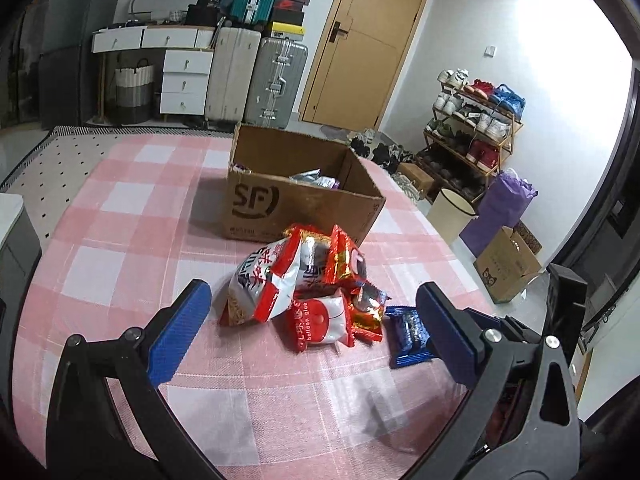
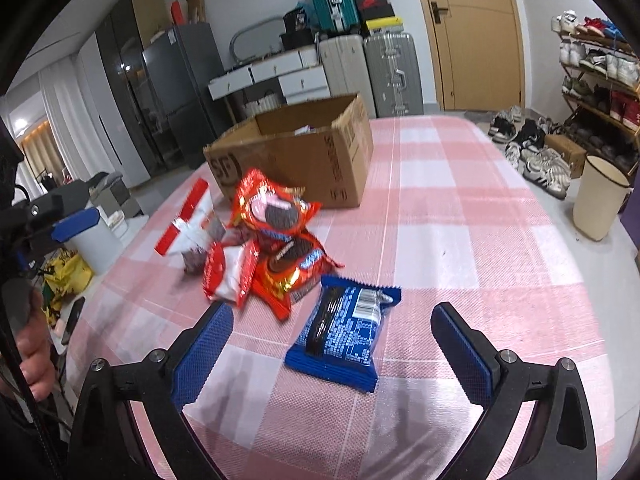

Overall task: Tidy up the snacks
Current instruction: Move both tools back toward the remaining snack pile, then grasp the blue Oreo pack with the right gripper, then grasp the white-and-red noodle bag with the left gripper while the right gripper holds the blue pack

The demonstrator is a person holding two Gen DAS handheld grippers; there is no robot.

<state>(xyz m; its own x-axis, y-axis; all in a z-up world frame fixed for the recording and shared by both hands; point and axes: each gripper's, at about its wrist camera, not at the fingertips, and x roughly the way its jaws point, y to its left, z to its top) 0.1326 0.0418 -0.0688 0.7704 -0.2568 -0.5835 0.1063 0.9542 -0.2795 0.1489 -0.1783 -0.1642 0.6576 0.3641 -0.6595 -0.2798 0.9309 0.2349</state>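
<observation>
A pile of red and white snack packs [image 1: 304, 280] [image 2: 264, 248] lies on the pink checked tablecloth in front of an open cardboard box [image 1: 296, 196] [image 2: 304, 156]. The box holds a few wrapped packs [image 1: 316, 179]. A blue cookie pack [image 1: 408, 334] [image 2: 344, 332] lies flat at the pile's right side. My left gripper [image 1: 312, 300] is open, its blue pads spread wide on either side of the pile, holding nothing. My right gripper [image 2: 332, 320] is open too, with the blue pack lying between its fingers, untouched.
The table [image 2: 460, 240] drops off at the right, where a cream bin [image 2: 600, 196], shoes and a shoe rack [image 1: 472, 128] stand on the floor. A hand [image 2: 32, 344] holds the left gripper's handle at the far left of the right wrist view. Suitcases and drawers line the back wall.
</observation>
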